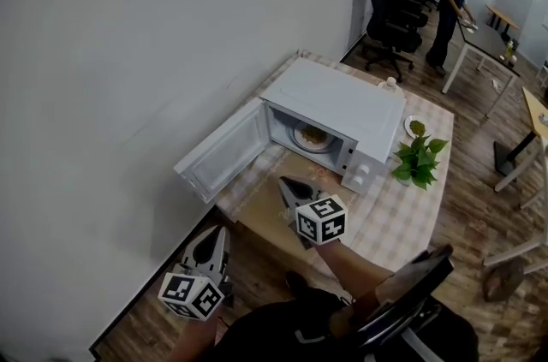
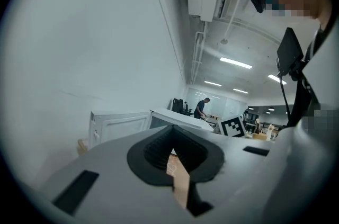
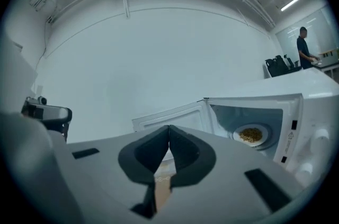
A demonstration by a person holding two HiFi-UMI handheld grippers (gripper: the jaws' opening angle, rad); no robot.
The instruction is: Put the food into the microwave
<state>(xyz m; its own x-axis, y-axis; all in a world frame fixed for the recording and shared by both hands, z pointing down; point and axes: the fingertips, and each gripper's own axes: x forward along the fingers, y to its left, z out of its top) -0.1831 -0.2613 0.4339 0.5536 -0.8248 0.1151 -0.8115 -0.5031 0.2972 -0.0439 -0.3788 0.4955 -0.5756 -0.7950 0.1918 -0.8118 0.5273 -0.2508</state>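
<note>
The left gripper hangs low at the near edge of the scene, well short of the desk. Its fingers are pressed together with nothing between them.

Next comes the microwave door, swung fully open to the left. In front of the opening, over the desk's near edge, is the right gripper, its fingers also closed on nothing.

The microwave sits on the checked cloth. In its cavity a plate of food lies flat on the floor of the oven (something yellowish and heaped, as the right gripper view shows it). Nothing else is visible in there.

To the right, beside the microwave, stands a small green plant. Just behind it is a small dish holding something greenish that is too small to name.

By my judgement the task's main step is done: the food is inside and both grippers are empty and clear of the opening. Only shutting the door looks left, if that counts as part of the job.
</note>
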